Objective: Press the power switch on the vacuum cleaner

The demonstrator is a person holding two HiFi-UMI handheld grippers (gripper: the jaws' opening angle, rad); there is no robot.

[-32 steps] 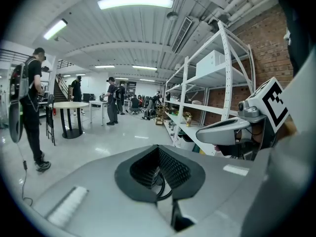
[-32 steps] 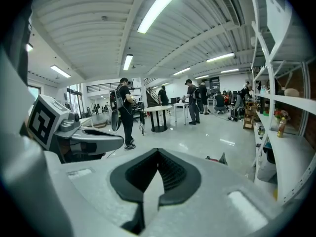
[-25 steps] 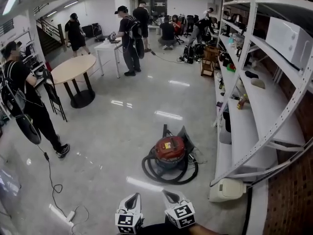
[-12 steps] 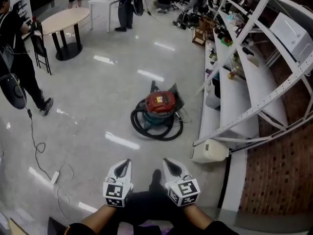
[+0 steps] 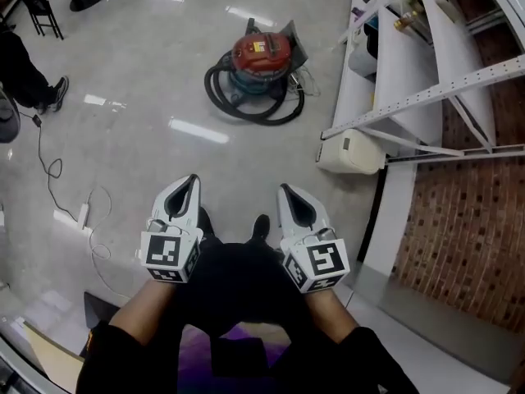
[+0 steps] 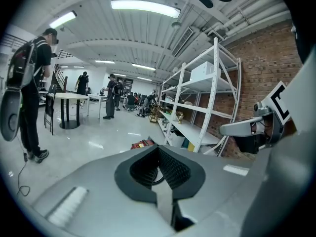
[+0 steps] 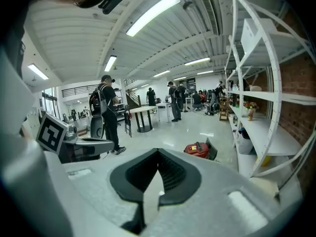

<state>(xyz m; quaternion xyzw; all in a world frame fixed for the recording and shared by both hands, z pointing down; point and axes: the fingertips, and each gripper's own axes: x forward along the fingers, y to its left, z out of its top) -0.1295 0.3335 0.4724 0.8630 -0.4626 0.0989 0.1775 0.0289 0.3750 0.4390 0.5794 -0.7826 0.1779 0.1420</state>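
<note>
well beyond the left gripper (image 5: 193,180) and right gripper (image 5: 285,190), jaws pressed together, sits the vacuum cleaner (image 5: 261,54), switch indiscernible.

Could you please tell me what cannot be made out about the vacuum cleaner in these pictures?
- The power switch on the red drum vacuum cleaner: too small to pick out in the head view, and in the right gripper view.
- Left gripper view: the left gripper, its grey jaws together, hides all but a red sliver of the vacuum.
- The vacuum's far side: turned away from every view.
</note>
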